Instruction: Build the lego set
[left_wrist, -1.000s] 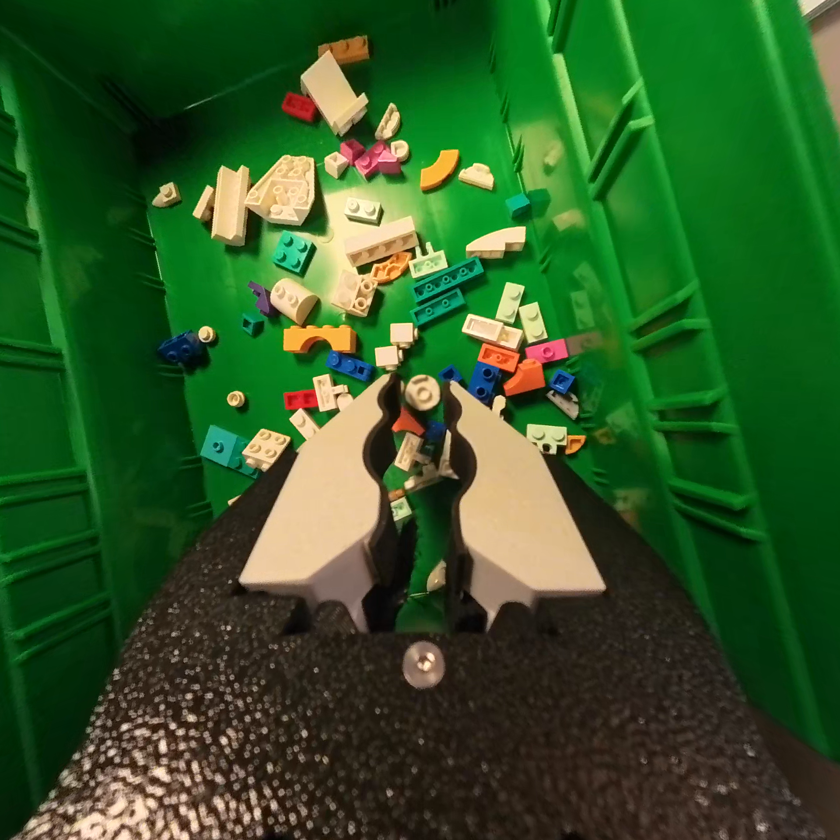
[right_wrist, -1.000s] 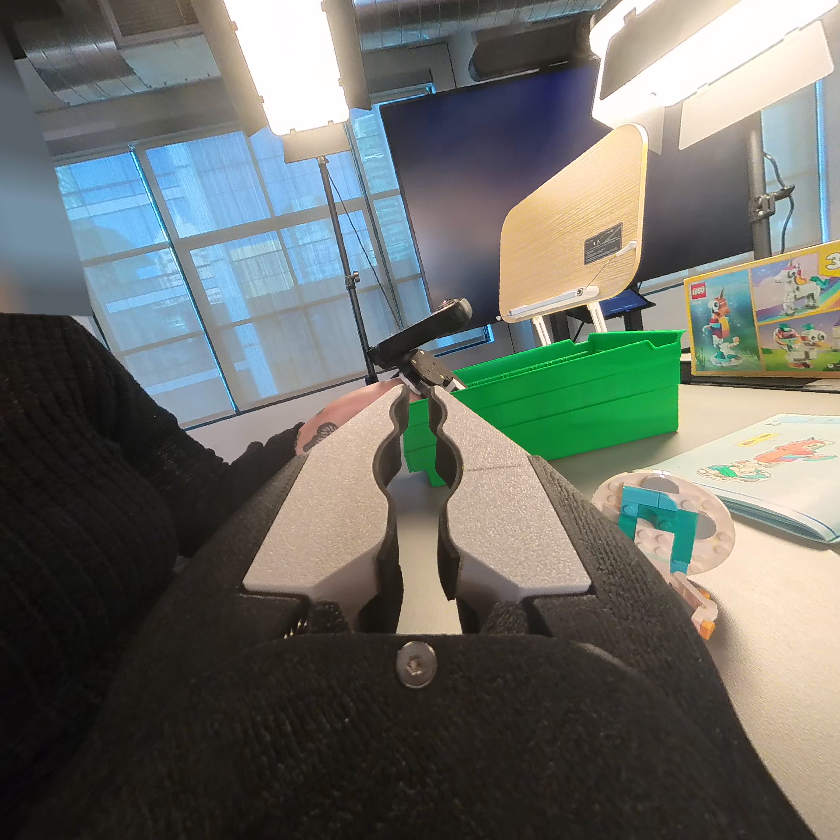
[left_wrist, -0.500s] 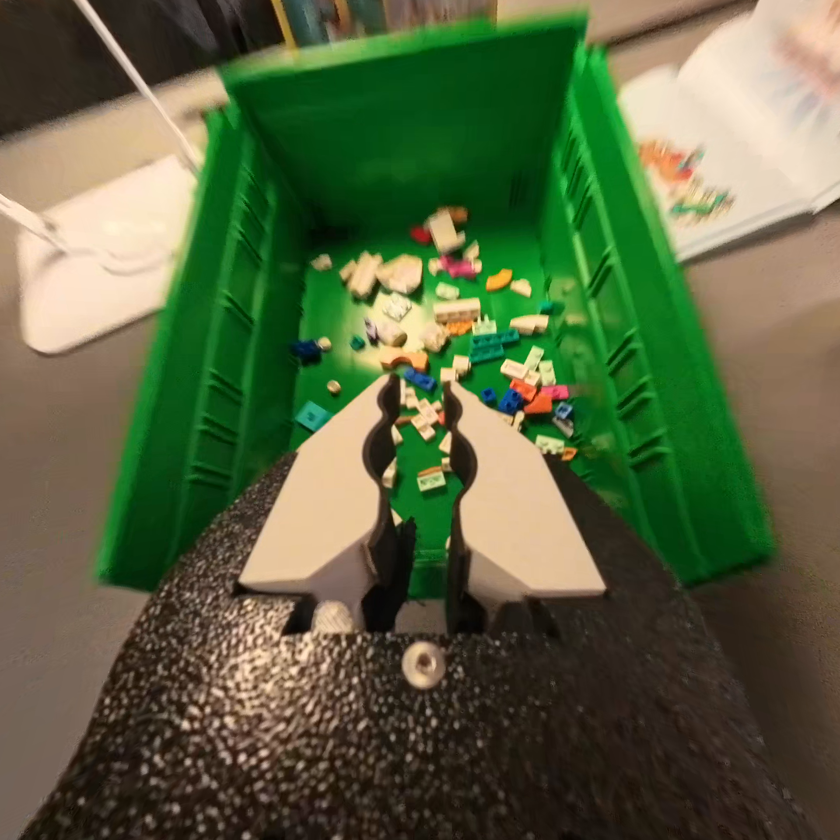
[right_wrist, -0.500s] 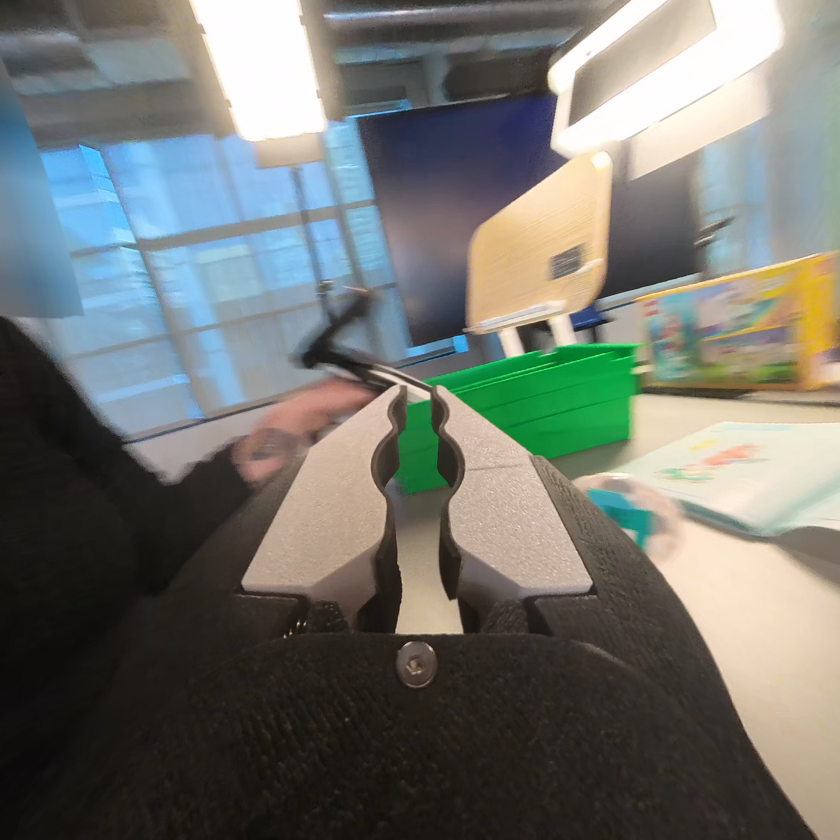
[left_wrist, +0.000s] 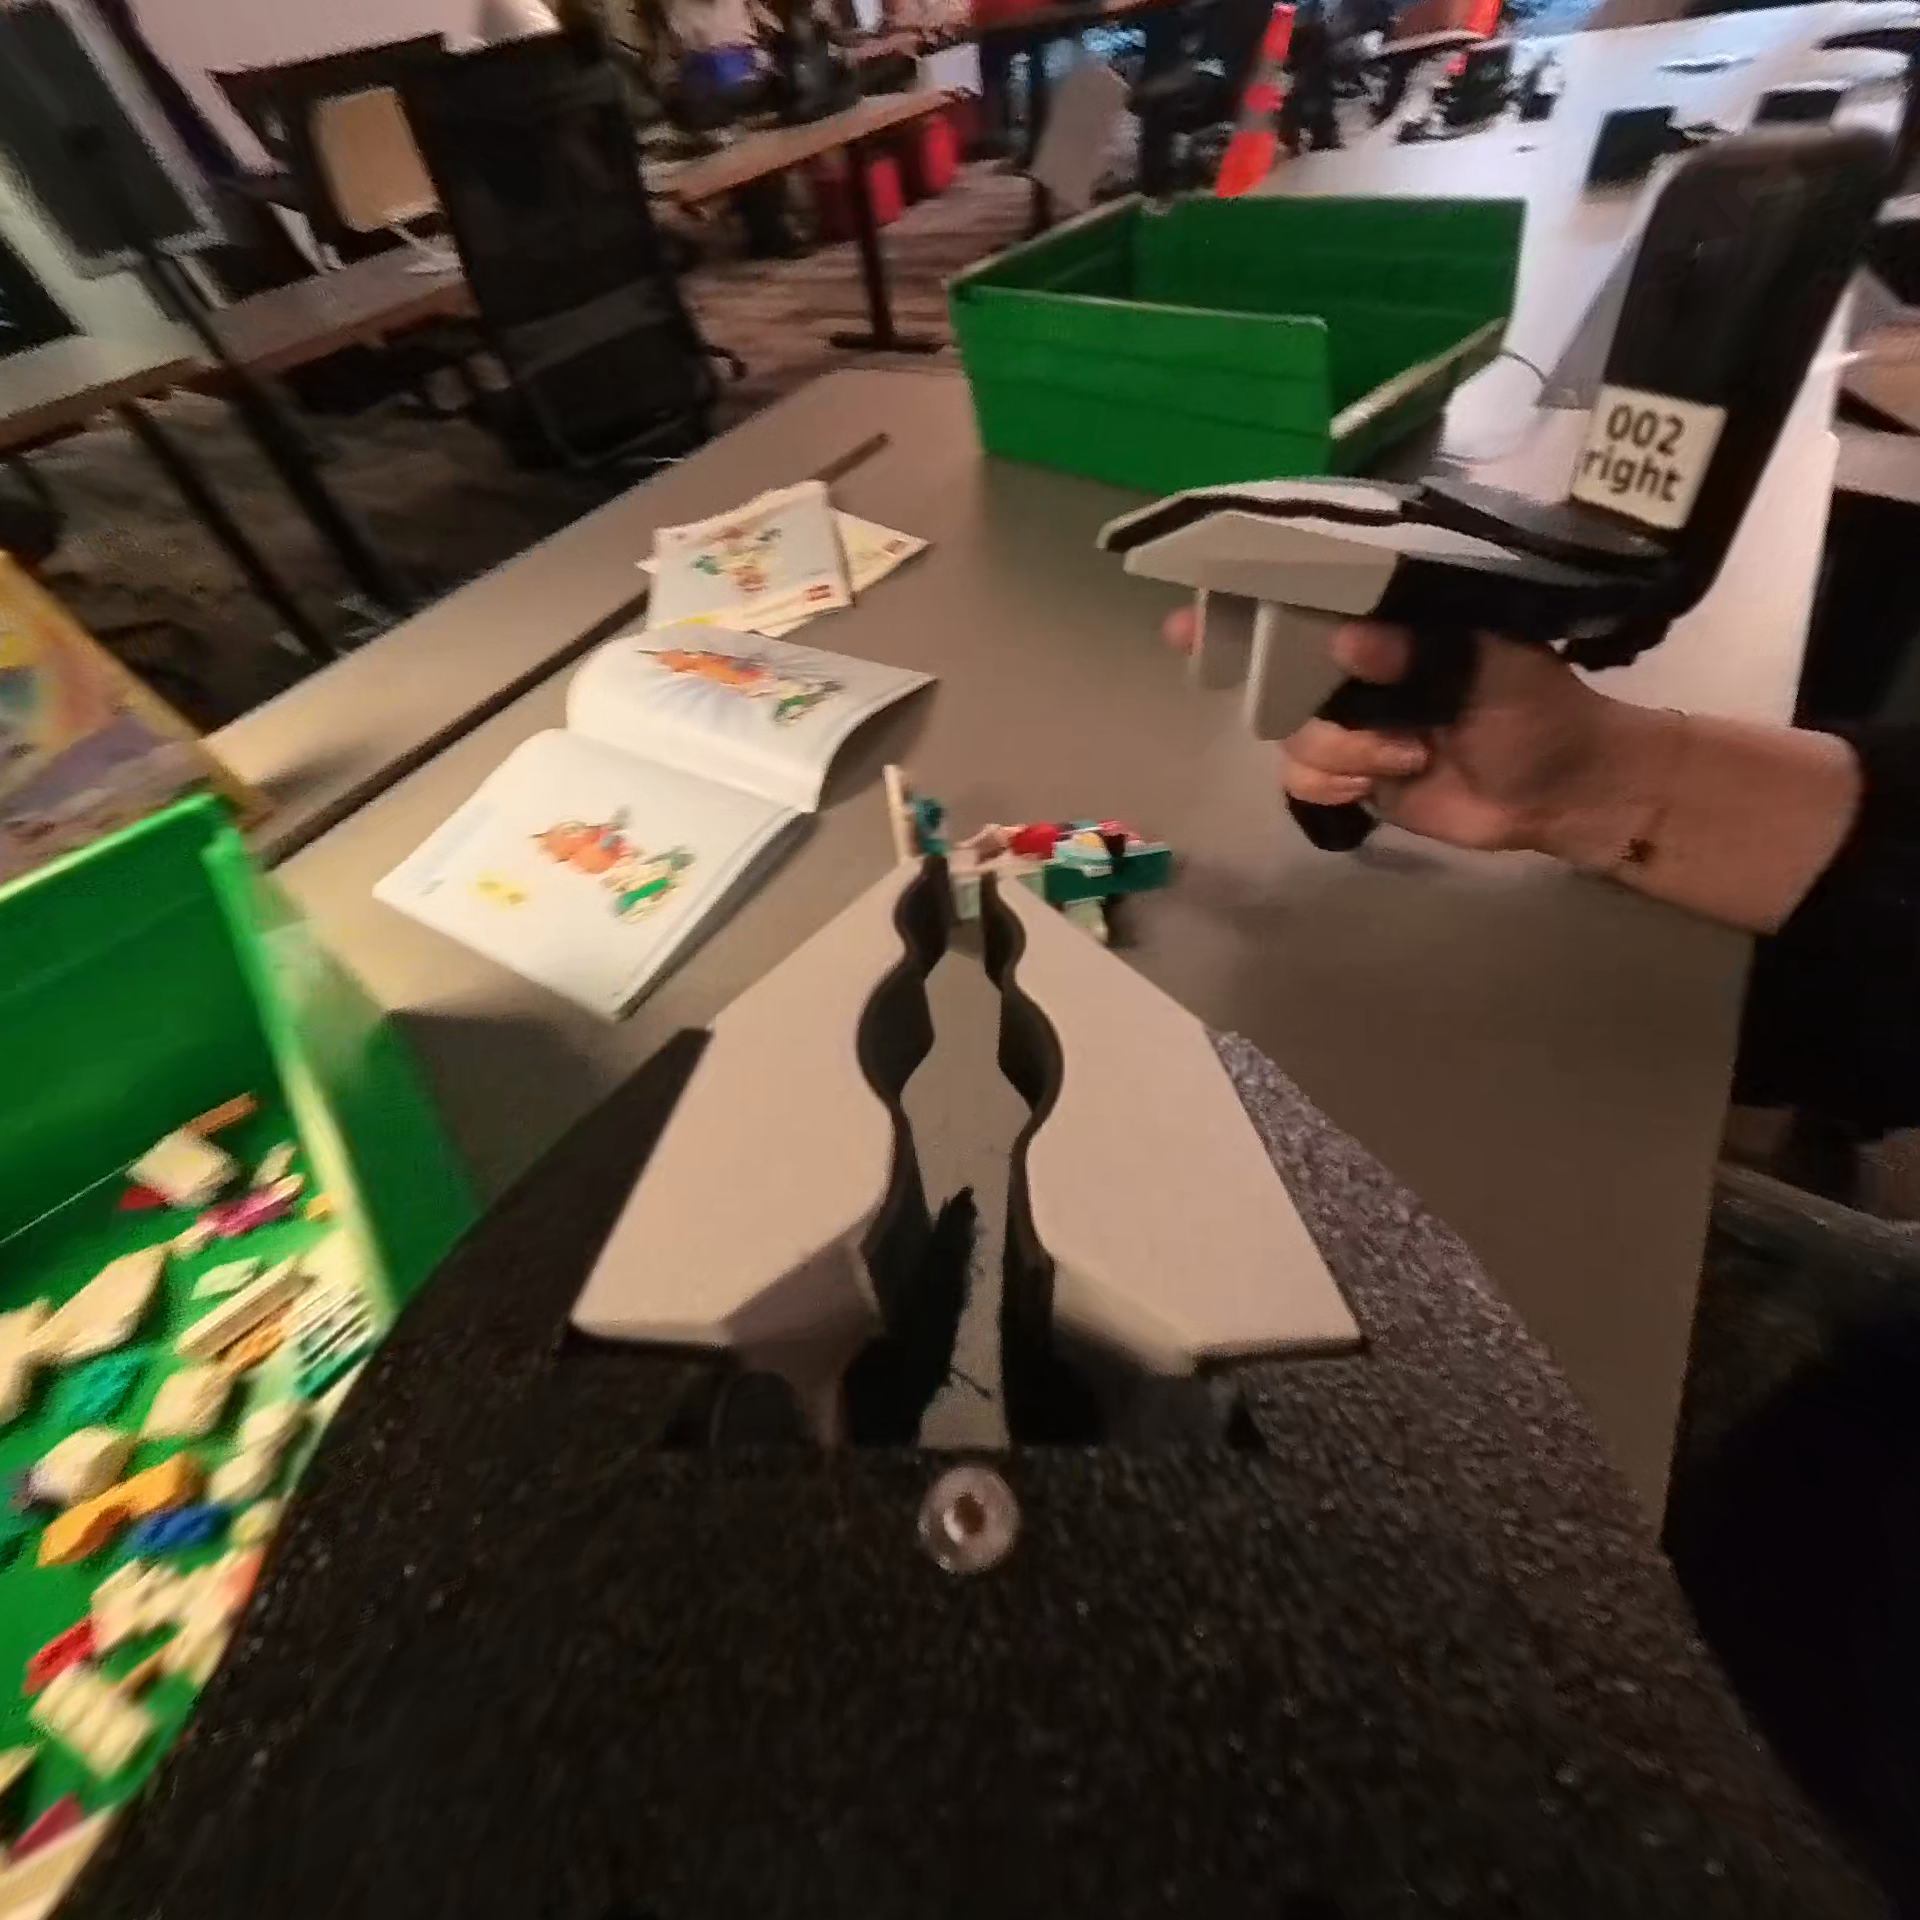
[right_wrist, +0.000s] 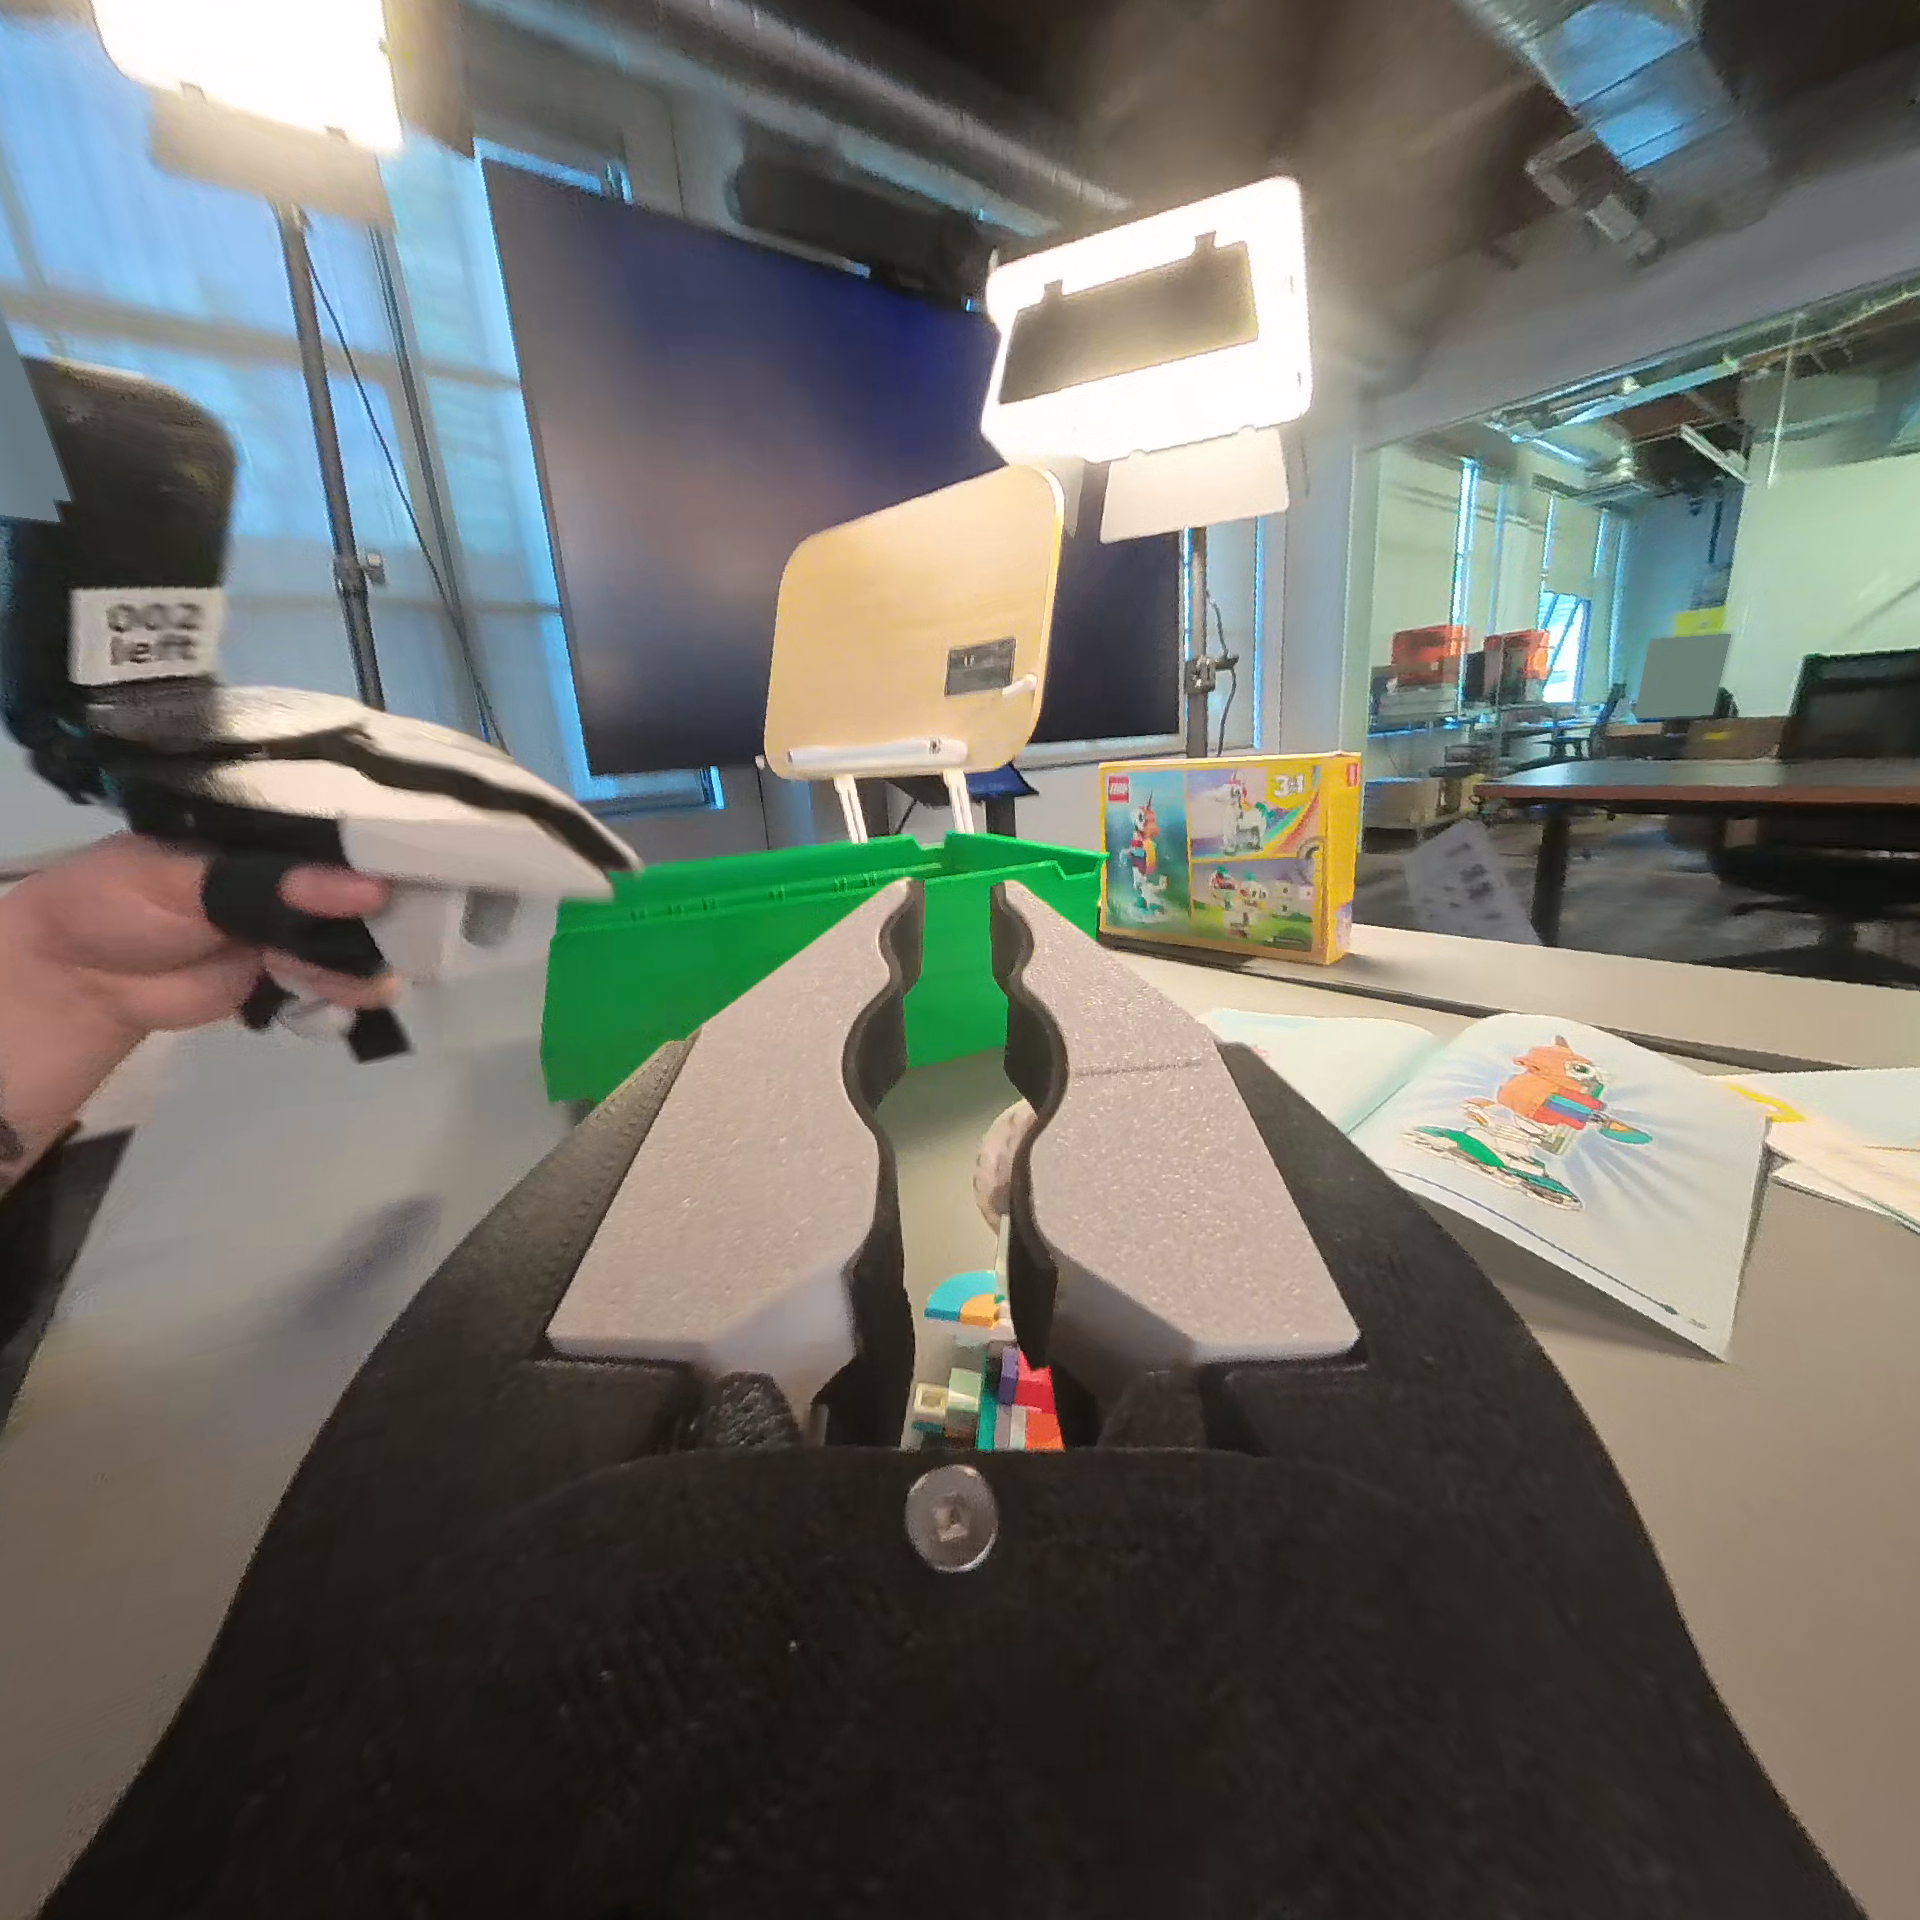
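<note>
**Two empty claws over a half-built brick model**

The small brick model sits on the grey table, just past the tips of my left gripper and directly below my right gripper, where I glimpse it through the slot between the fingers. It has a teal base, a red and white cluster on top, and a thin pale plate standing upright at one end. I judge it light, rigid and brittle at the joints: pressed-together pieces would likely pop apart if squeezed across that upright plate or lifted by a loose add-on. The teal base looks the soundest place to pinch, low and across its width.

Both my claws stand slightly parted, a narrow gap showing between the tips, and neither has hold of anything; I see only table and bin between the pads.

To my left, a green bin holds a loose scatter of small bricks, cream, orange, blue, pink and teal, blurred in this view. A second green bin stands at the far side of the table; its contents are hidden from me. An open instruction booklet lies just beside the model, more leaflets beyond it, and a yellow box stands near the first bin.
</note>
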